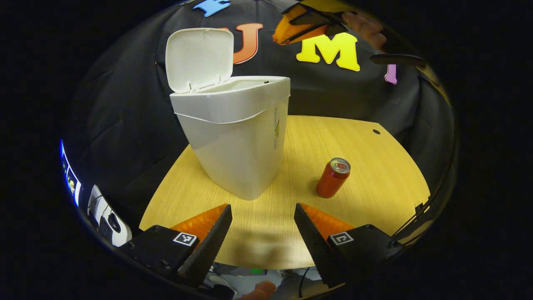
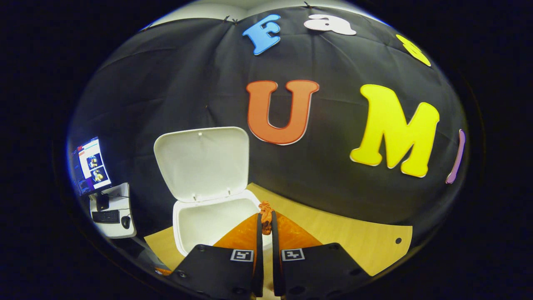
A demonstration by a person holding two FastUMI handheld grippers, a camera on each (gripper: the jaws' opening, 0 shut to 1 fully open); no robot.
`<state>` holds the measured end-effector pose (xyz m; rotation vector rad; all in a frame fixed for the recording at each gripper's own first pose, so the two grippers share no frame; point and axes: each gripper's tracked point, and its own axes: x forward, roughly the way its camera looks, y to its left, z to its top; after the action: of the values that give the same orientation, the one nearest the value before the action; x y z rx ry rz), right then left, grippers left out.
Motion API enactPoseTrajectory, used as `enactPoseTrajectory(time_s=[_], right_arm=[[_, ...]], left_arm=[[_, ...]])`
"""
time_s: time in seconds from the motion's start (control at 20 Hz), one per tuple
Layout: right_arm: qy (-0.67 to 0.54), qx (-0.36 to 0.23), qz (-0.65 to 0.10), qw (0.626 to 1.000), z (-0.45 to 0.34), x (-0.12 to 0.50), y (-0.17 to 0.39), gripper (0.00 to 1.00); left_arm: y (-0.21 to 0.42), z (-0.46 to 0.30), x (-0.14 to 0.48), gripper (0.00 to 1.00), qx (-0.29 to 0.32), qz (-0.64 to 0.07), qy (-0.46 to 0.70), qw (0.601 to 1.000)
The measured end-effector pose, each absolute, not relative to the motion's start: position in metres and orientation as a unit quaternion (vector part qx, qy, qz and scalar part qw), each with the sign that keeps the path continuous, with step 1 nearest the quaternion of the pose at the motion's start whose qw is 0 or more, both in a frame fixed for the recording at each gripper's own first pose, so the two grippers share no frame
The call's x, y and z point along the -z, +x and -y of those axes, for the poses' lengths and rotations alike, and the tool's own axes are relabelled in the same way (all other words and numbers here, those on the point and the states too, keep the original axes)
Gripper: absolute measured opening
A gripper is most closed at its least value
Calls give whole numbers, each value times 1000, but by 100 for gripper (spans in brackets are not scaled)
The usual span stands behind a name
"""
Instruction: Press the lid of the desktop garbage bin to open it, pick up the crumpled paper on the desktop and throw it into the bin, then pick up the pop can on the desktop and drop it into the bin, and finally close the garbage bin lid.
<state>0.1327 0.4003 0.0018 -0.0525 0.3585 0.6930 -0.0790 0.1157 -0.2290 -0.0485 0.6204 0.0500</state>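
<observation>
A white desktop bin (image 1: pixel 237 137) stands on the wooden table (image 1: pixel 366 166) with its lid (image 1: pixel 199 58) flipped up and open. A red pop can (image 1: pixel 333 178) stands upright to the right of the bin. My left gripper (image 1: pixel 263 212) is open and empty, low over the table's near edge, facing the bin and can. In the right gripper view my right gripper (image 2: pixel 266 223) is shut on a small crumpled orange paper (image 2: pixel 265 208), held over the right rim of the open bin (image 2: pixel 208 223), in front of its raised lid (image 2: pixel 202 164). The left gripper view shows the right gripper (image 1: pixel 277 38) high above the bin.
A hand (image 1: pixel 366 27) holds the right gripper at the top of the left gripper view. A small hole (image 1: pixel 376 131) marks the table's far right. Off the table to the left stand a monitor (image 2: pixel 89 166) and a small white desk (image 2: pixel 110 216) with a keyboard.
</observation>
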Motion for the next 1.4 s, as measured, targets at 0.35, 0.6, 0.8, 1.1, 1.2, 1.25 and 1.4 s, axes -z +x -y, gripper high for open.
enactPoseTrajectory(time_s=[0.35,0.6,0.8,1.1,1.2,1.25,1.4], right_arm=[[-49,-372,-185,908,-463,17,122,19],[-33,-411,-194,890,-483,18,101,31],[-35,-416,-170,892,-480,8,96,94],[-18,-384,-161,909,-432,-5,110,95],[-20,-363,-161,917,-401,-3,119,95],[-25,-343,-160,925,-379,-1,126,95],[-29,-292,-163,942,-316,5,142,95]], left_arm=[[-86,-135,242,100,-25,-313,-31,949],[-85,-133,246,100,-22,-315,-43,948],[-85,-127,249,99,-17,-319,-42,947],[-76,-103,249,100,9,-314,-27,949],[-70,-83,247,100,35,-307,-17,951],[-65,-74,246,100,45,-301,-7,953],[-55,-41,245,100,79,-289,28,954]])
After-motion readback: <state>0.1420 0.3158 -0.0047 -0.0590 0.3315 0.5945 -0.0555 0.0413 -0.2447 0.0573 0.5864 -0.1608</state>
